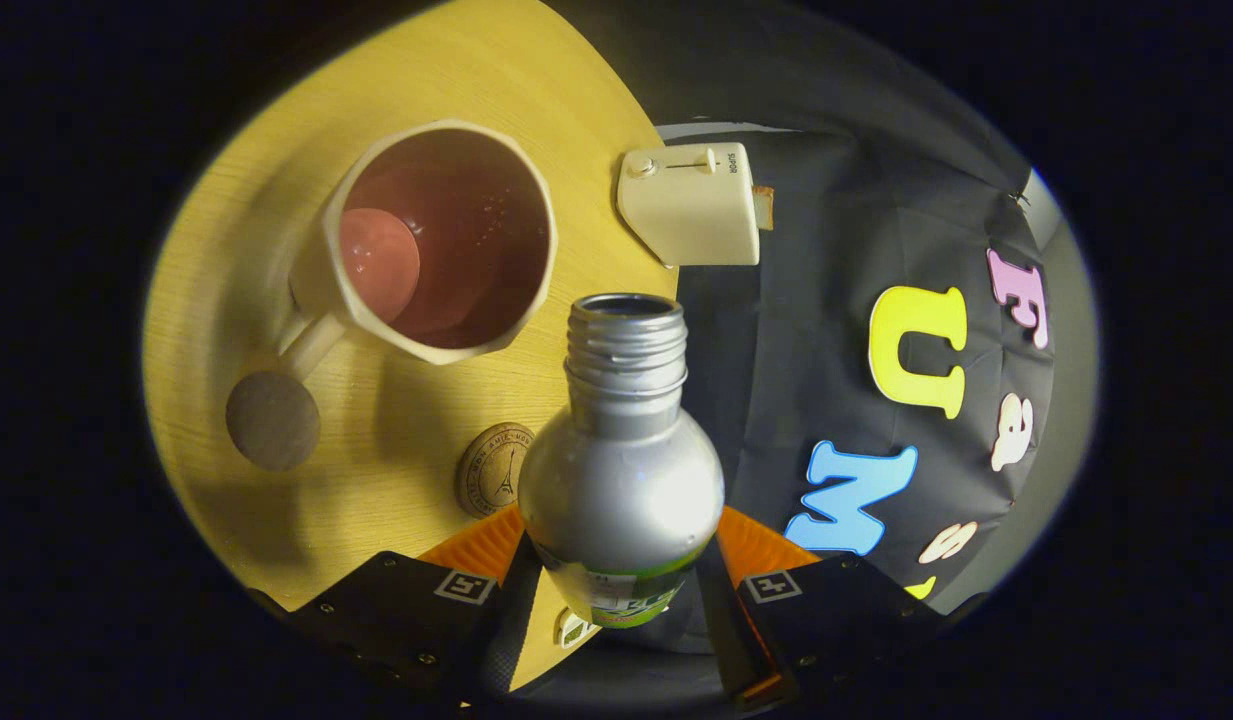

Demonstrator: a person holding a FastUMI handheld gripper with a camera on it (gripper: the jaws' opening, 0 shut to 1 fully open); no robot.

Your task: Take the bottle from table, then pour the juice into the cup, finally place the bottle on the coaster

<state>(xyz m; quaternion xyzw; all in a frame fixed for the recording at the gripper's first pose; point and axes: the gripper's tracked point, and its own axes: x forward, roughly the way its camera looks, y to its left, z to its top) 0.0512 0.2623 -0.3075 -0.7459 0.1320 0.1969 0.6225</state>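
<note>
My gripper (621, 560) is shut on a silver bottle (621, 480) with an open threaded neck and a green label near its base; both fingers press its sides. The bottle is held tilted, its mouth pointing toward a cream faceted cup (436, 240) that stands on the wooden table (276, 150) beyond the fingers. The cup has a dark reddish inside and a handle toward a dark round coaster (272, 420). A second round coaster (494, 468) with a tower drawing lies just ahead of the left finger, partly hidden by the bottle.
A cream toaster (691, 203) with a slider stands at the table's edge, right of the cup. The black cloth booth wall (826, 330) rises beyond the table edge on the bottle's right.
</note>
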